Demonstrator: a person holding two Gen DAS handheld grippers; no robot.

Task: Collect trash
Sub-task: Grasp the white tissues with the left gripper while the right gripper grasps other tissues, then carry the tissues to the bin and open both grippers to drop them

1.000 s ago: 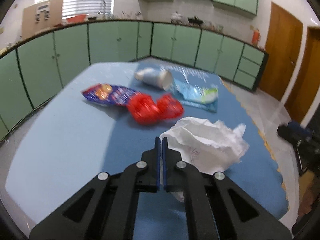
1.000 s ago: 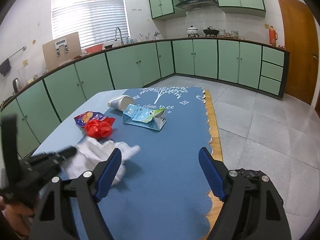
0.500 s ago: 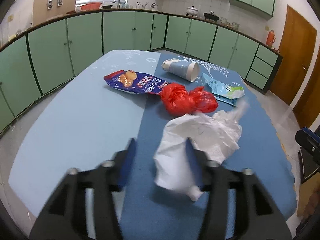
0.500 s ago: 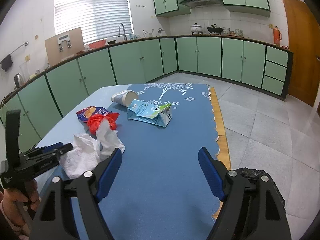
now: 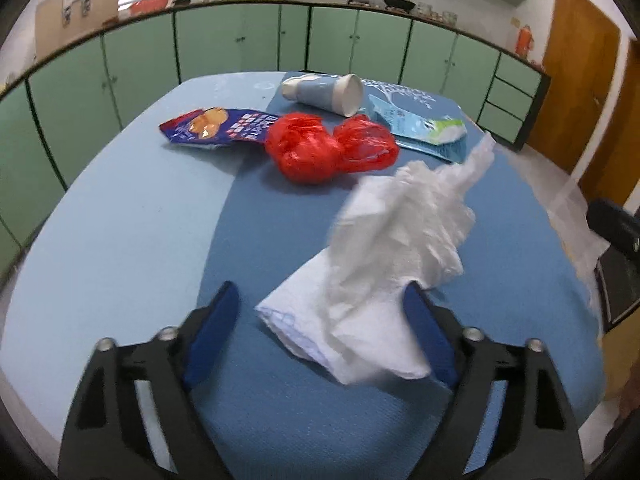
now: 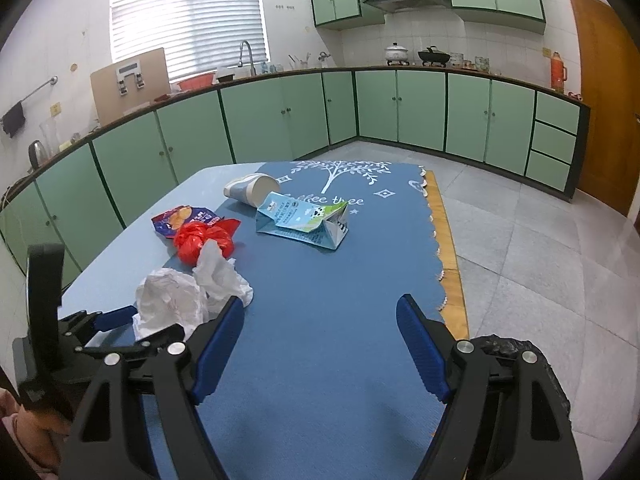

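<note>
A crumpled white paper [image 5: 384, 264] lies on the blue table mat [image 5: 280, 412], between the fingers of my left gripper [image 5: 320, 296]. Those jaws are opening; the paper leans on the right finger and is clear of the left one. Farther back lie a red plastic bag [image 5: 328, 148], a snack wrapper [image 5: 212, 126], a tipped paper cup [image 5: 324, 94] and a flattened milk carton [image 5: 420, 132]. My right gripper [image 6: 320, 304] hangs open over the mat with nothing between its fingers. The right wrist view shows the white paper [image 6: 176, 304] at its left, with my left gripper [image 6: 140, 326] around it.
The table's right edge [image 6: 452, 280] borders a grey tiled floor. A black bag [image 6: 508, 348] shows behind the right gripper's right finger. Green cabinets [image 6: 400, 112] line the walls. A person's hand [image 6: 36, 432] holds the left gripper.
The left jaws went from shut to wide apart while the gripper sank toward the table. The white paper now stands more upright between them. The right gripper kept still.
</note>
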